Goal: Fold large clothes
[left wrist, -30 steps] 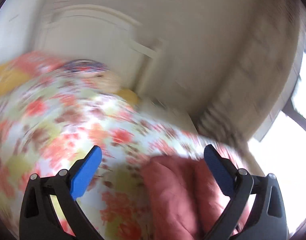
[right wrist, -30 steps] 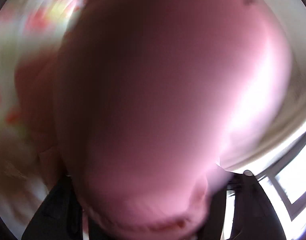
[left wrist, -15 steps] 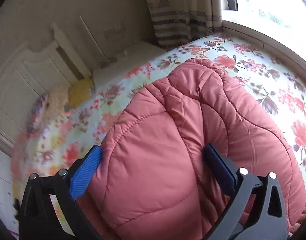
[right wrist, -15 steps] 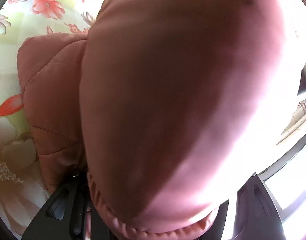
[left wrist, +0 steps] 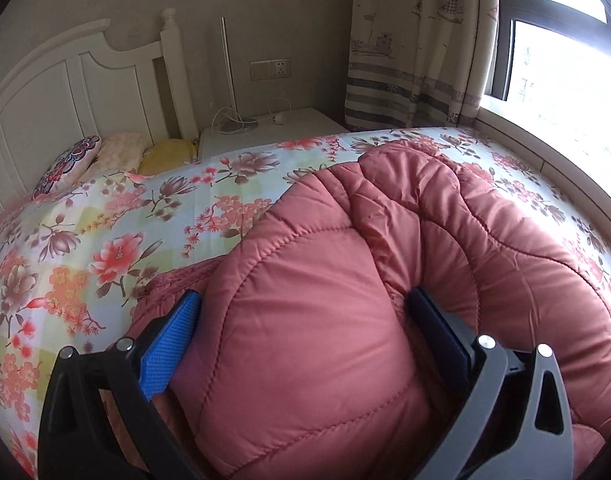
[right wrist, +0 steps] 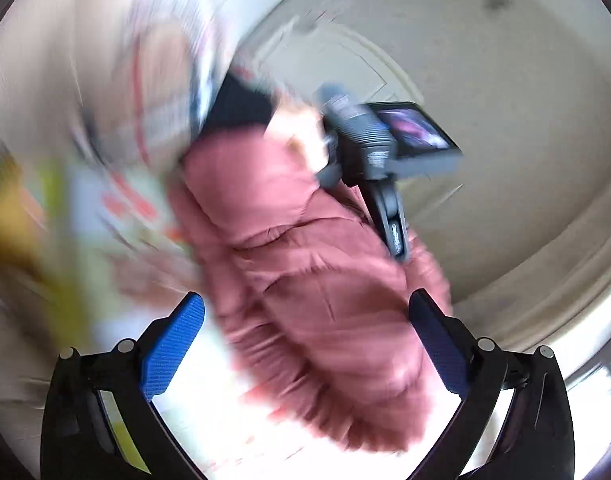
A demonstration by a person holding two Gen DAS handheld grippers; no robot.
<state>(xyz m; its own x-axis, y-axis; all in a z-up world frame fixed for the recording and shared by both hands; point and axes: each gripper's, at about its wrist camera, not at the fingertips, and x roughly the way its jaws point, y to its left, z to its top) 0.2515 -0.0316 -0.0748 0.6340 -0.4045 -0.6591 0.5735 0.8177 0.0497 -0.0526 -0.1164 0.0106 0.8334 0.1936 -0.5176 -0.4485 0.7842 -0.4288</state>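
- Salmon-pink quilted padding is filling the lower right of my left wrist view: the puffy jacket [left wrist: 385, 280] is lying bunched on the flowered bedsheet [left wrist: 117, 240], its stitched panels bulging and creased.
- My left gripper [left wrist: 305, 324] is standing with its jaws spread wide, and a fat fold of the jacket is swelling up between them, pressing against both pads; whether I am truly clamping it I cannot tell.
- My right gripper [right wrist: 305, 320] is showing its jaws wide apart as well, and the jacket [right wrist: 313, 280] is hanging in the middle of that frame, beyond the fingers, heavily blurred.
- In the upper centre of the right view the left gripper's body and its small screen [right wrist: 385, 148] are sitting against the top of the jacket.
- A white headboard [left wrist: 65, 92] is filling the upper left of the left view, with pillows [left wrist: 117, 152] below it.
- A white nightstand [left wrist: 273, 124] with a cable is standing at centre top, a wall socket [left wrist: 270, 69] above it.
- A striped curtain [left wrist: 417, 60] and a bright window [left wrist: 557, 60] are taking the upper right.
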